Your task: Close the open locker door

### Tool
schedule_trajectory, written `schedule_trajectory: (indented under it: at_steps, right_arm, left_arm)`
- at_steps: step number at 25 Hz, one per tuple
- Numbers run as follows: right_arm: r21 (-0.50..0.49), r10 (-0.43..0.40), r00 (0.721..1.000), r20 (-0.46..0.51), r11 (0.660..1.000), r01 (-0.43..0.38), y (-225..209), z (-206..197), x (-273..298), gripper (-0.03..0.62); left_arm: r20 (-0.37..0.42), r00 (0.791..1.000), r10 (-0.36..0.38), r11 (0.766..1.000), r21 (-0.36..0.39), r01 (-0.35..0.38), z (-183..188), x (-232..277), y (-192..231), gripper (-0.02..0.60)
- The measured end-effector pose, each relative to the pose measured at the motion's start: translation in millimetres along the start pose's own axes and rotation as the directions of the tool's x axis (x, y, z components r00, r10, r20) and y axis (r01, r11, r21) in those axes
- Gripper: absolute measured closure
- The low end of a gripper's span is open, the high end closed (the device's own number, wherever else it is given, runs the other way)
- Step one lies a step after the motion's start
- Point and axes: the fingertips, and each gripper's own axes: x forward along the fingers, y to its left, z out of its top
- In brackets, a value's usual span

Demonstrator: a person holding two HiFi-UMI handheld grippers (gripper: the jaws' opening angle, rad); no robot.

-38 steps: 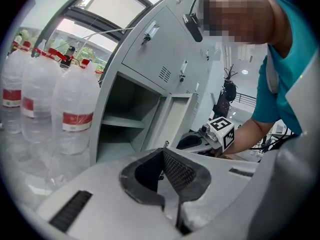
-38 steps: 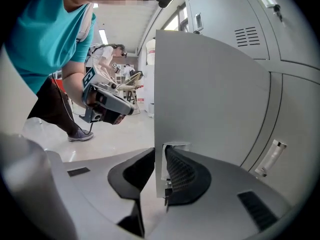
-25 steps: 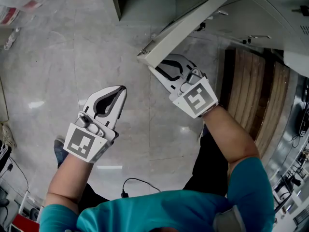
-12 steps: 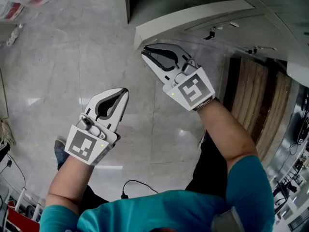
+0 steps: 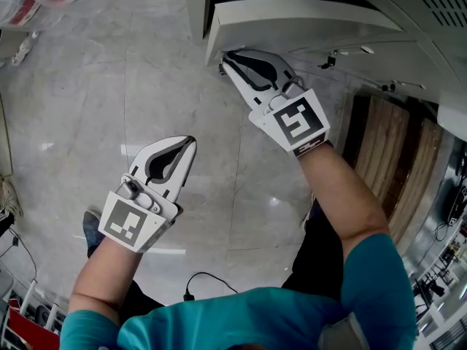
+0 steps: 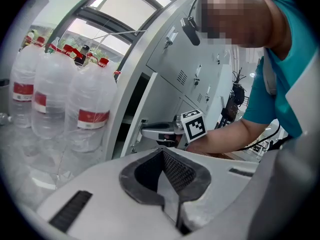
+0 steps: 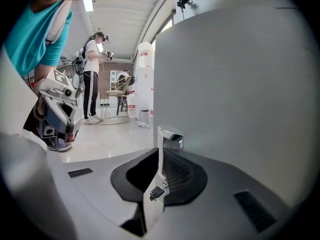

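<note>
The grey locker door (image 5: 306, 17) stands nearly across its opening, its free corner at the upper middle of the head view. My right gripper (image 5: 228, 57) has its tips against that corner. In the right gripper view the door panel (image 7: 235, 84) fills the right side, with its metal latch (image 7: 171, 137) just beyond the right gripper (image 7: 161, 134). Its jaws have just been closing and stand together with nothing seen between them. My left gripper (image 5: 188, 143) hangs over the floor, shut and empty, apart from the door. From the left gripper (image 6: 162, 151) the right gripper (image 6: 152, 130) shows at the door's edge.
Shrink-wrapped water bottles (image 6: 60, 99) stand left of the locker opening. More locker fronts (image 5: 430, 20) run along the upper right, with a wooden slatted bench (image 5: 387, 144) below them. A black cable (image 5: 208, 274) lies on the floor. A person (image 7: 92, 79) stands far off by a chair (image 7: 117, 96).
The door has swung from a wide slant to almost across the opening. My right gripper moved up and forward with its edge. The left gripper drifted only a little.
</note>
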Motion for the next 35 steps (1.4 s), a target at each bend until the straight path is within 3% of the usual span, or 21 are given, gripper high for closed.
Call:
schedule_trajectory:
  at_steps: [20, 35]
  right_arm:
    - [-0.011, -0.075, 0.996, 0.047, 0.997, 0.076, -52, 32, 40, 0.59]
    - [-0.028, -0.072, 0.996, 0.058, 0.997, 0.074, -52, 34, 44, 0.595]
  left_arm:
    - [0.025, 0.999, 0.024, 1.0, -0.013, -0.023, 5, -5, 23, 0.58]
    - [0.014, 1.0, 0.026, 0.999, -0.022, -0.025, 0, -5, 27, 0.58]
